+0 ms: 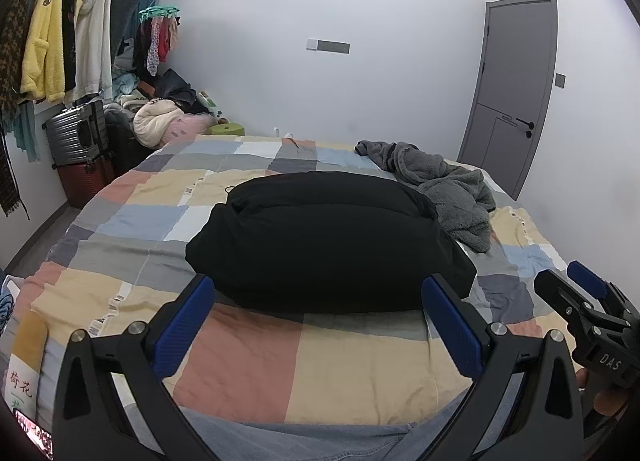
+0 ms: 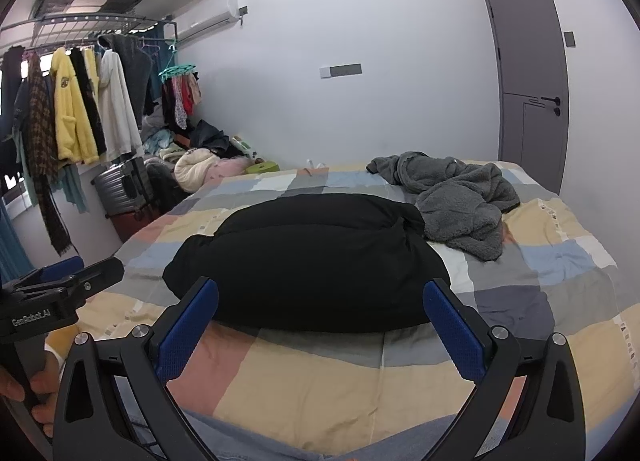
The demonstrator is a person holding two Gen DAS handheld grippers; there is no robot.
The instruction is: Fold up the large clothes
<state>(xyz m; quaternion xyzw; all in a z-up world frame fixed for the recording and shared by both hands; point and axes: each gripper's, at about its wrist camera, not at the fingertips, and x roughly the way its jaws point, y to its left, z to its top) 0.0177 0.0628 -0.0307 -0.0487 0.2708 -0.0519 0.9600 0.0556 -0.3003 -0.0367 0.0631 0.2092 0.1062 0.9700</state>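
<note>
With both tongs, left (image 1: 316, 325) and right (image 2: 320, 327), spread empty, we judge the folded black garment (image 1: 324, 245) at frame centre done and reach upper right for the grey fleece (image 2: 460, 205)

Black garment (image 1: 324, 241): matt cloth, smooth. Grey robe (image 1: 448, 189), at 2 o'clock of it: fluffy fleece. Checked bedcover (image 1: 248, 365): woven cloth, creased. Left gripper (image 1: 320, 321): matt black plastic, blue textured pads (image 1: 186, 325). Suitcase (image 1: 76, 133), 10 o'clock: ribbed, glossy.
</note>
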